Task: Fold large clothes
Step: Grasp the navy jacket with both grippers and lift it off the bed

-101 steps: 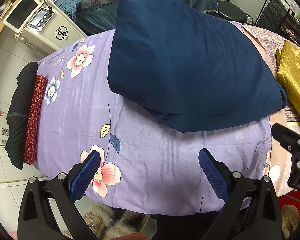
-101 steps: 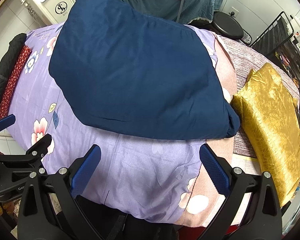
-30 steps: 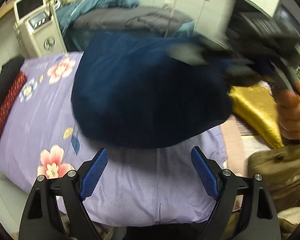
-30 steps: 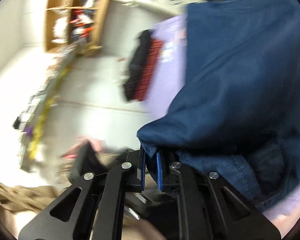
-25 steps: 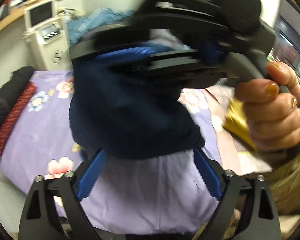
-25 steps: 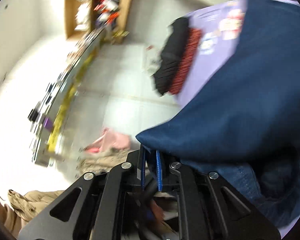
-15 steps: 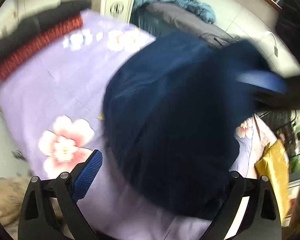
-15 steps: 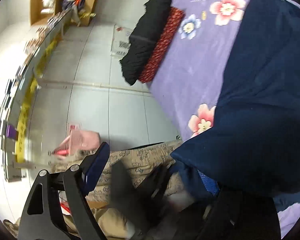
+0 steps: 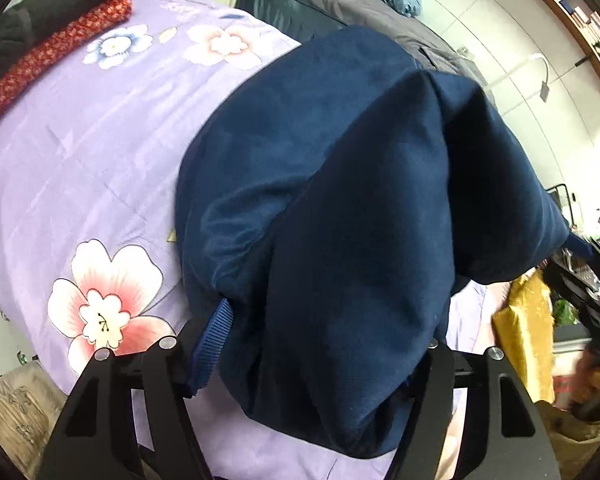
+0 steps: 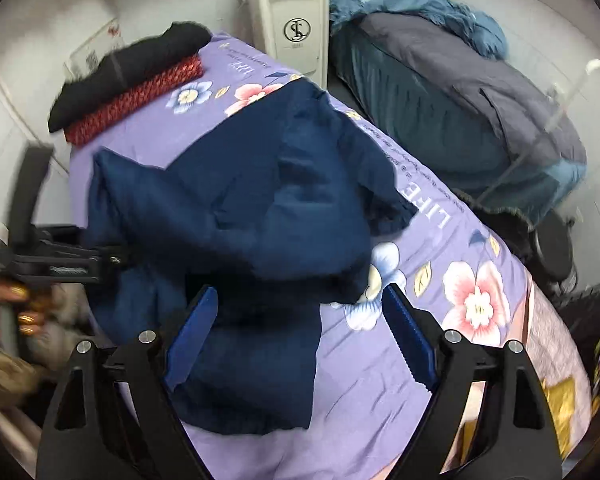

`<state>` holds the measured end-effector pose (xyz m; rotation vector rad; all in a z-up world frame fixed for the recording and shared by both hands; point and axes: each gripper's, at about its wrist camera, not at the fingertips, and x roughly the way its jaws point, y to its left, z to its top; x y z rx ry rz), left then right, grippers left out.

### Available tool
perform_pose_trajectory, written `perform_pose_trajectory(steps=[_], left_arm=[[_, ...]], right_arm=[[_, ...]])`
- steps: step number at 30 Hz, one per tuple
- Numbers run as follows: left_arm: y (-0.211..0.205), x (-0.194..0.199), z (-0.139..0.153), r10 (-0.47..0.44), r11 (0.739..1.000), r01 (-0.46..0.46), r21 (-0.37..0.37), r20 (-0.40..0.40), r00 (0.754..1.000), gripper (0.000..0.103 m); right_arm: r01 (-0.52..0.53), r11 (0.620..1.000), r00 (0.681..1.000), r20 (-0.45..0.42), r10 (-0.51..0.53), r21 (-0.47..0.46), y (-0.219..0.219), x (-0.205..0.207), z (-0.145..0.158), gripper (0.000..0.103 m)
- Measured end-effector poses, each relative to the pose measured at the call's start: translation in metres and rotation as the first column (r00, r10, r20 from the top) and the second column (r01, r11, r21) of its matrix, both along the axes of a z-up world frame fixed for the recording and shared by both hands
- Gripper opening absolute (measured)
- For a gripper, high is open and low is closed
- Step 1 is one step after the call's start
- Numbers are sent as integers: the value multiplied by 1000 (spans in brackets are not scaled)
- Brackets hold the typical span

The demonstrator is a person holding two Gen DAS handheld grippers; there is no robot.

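A navy garment (image 9: 340, 200) lies bunched and doubled over on the purple floral sheet (image 9: 80, 160). A thick fold of it fills the gap of my left gripper (image 9: 328, 320), whose jaws are closing. The left pad (image 9: 216, 332) shows beside the cloth, and cloth draped over the right finger hides the other pad. In the right wrist view the garment (image 10: 240, 208) spreads across the sheet (image 10: 440, 360). My right gripper (image 10: 300, 332) hangs open above its near part, pressing on nothing. The left tool's handle (image 10: 52, 264) comes in from the left, held by a hand (image 10: 16, 304).
Folded black and red clothes (image 10: 132, 80) are stacked at the sheet's far end. A white machine (image 10: 296, 20) and a bed with grey and teal covers (image 10: 460, 92) stand behind. A gold cloth (image 9: 524, 340) lies to the right, beside the right tool's black body (image 9: 588, 292).
My right gripper let go of the navy fold, opened wide and swung round to face across the bed. My left gripper dropped lower and now has the dropped fold between its jaws.
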<state>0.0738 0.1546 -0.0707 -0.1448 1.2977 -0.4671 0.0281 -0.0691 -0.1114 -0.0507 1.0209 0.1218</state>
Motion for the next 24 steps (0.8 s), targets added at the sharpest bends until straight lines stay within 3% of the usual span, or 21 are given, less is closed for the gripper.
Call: perform_pose_trajectory(steps=[2, 4, 5, 6, 7, 10, 12, 13, 15, 16, 18, 22, 24], left_arm=[[0, -2, 0, -22, 1000, 22, 11, 13, 1000, 72], [3, -4, 1, -37, 999, 37, 2, 4, 999, 77], [4, -5, 1, -45, 999, 45, 0, -3, 999, 82], [4, -6, 1, -52, 999, 52, 4, -11, 999, 85], [5, -10, 0, -62, 998, 62, 14, -29, 998, 86], [4, -26, -6, -68, 998, 69, 15, -64, 996, 92], [1, -35, -15, -82, 996, 85, 29, -88, 993, 93], [-2, -39, -21, -94, 994, 98, 42, -99, 991, 90], [-9, -45, -21, -122, 990, 127, 54, -85, 989, 57], [-13, -46, -12, -138, 989, 140, 49, -44, 989, 51], [-16, -46, 5, -141, 989, 139, 48, 22, 990, 30], [-2, -49, 52, -47, 999, 47, 0, 133, 990, 24], [12, -57, 81, -2, 1000, -1, 13, 213, 977, 23]], right_arm=[[-21, 998, 996, 86, 27, -63, 13, 10, -4, 84], [-41, 978, 993, 104, 64, -205, 32, 35, -21, 83], [-42, 970, 995, 77, 62, -240, 32, 47, -30, 75], [-41, 970, 998, 33, 50, -240, 34, 60, -39, 58], [-35, 975, 999, 7, 38, -220, 38, 69, -37, 30], [66, 998, 998, -22, -67, -11, 29, 85, -26, 26], [132, 976, 991, -9, -132, 175, 19, 89, -8, 24], [146, 949, 988, 11, -155, 280, 14, 90, 7, 23], [131, 910, 984, 60, -168, 394, 13, 86, 31, 21], [109, 901, 982, 94, -162, 420, 15, 80, 51, 20], [56, 909, 977, 165, -135, 414, 23, 69, 81, 19], [-21, 915, 943, 311, -116, 404, 40, 35, 135, 18], [-55, 913, 913, 390, -118, 404, 33, 2, 163, 16]])
